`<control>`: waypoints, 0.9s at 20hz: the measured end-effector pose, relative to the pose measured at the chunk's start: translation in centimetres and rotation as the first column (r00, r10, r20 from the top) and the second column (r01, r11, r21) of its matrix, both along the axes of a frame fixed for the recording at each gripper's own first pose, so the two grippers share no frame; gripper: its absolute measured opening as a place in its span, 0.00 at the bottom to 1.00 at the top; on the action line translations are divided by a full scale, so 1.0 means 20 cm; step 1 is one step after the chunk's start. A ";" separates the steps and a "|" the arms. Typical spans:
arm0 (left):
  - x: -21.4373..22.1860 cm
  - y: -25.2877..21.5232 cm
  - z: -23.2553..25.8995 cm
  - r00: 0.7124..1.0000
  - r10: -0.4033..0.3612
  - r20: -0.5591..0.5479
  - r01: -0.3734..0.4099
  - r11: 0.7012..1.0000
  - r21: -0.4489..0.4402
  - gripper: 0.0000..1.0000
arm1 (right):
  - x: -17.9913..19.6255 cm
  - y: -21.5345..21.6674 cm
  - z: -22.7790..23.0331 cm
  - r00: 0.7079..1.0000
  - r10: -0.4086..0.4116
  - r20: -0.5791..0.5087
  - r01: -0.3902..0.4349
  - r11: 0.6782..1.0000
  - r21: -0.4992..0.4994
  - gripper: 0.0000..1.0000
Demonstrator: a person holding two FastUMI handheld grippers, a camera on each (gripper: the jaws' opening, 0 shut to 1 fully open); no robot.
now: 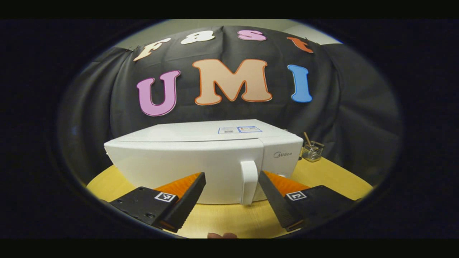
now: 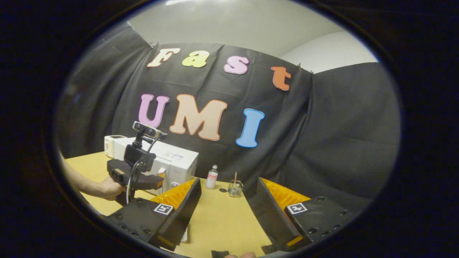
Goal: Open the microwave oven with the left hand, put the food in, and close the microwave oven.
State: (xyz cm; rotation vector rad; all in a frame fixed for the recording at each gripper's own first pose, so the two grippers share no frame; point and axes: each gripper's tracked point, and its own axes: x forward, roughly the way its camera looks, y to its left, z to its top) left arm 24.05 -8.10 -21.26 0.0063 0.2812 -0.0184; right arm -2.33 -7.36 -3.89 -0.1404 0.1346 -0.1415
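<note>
Microwave oven [image 1: 200, 161] stands on the wooden surface [image 1: 229, 218] against the booth's cloth wall, door closed, its handle [image 1: 249, 182] upright near the door's right edge. Left gripper [image 1: 232, 179] faces the door, jaws spread wide, handle between them but untouched. Right gripper [image 2: 225, 195] is well apart to the right, jaws open and empty, above bare surface. A small bottle [image 2: 212, 177] and glass jar [image 2: 235, 189] stand beside the oven.

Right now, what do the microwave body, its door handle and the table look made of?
Microwave: smooth white shell with a soft sheen, likely painted metal or plastic; can't tell which. Handle: white moulded piece with rounded edges, looks like plastic. Table: pale yellow wood grain, matte, probably laminate or veneer. The left gripper hovers open before the handle; the right gripper is open above the table.
</note>
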 end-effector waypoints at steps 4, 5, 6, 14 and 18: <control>0.03 -0.03 -0.09 0.999 0.015 -0.045 -0.016 1.000 -0.010 0.96 | -0.01 -0.02 -0.02 1.000 -0.001 -0.021 0.001 1.000 0.000 0.98; 0.03 -0.04 -0.13 0.998 0.018 -0.064 -0.019 1.000 -0.010 0.96 | -0.01 -0.02 -0.02 1.000 -0.004 -0.023 0.004 1.000 0.010 0.97; 0.03 -0.05 -0.15 0.997 0.018 -0.078 -0.019 1.000 -0.008 0.99 | -0.01 -0.03 -0.02 1.000 -0.007 -0.022 0.008 1.000 0.016 0.97; 0.02 -0.10 -0.29 0.983 -0.019 -0.182 0.027 0.999 0.040 0.64 | -0.02 -0.04 -0.05 1.000 -0.012 -0.025 0.013 0.999 0.031 0.97; 0.01 -0.14 -0.31 0.980 -0.050 -0.190 0.050 0.999 -0.007 0.27 | -0.03 -0.04 -0.05 1.000 -0.009 -0.018 0.009 1.000 0.023 0.99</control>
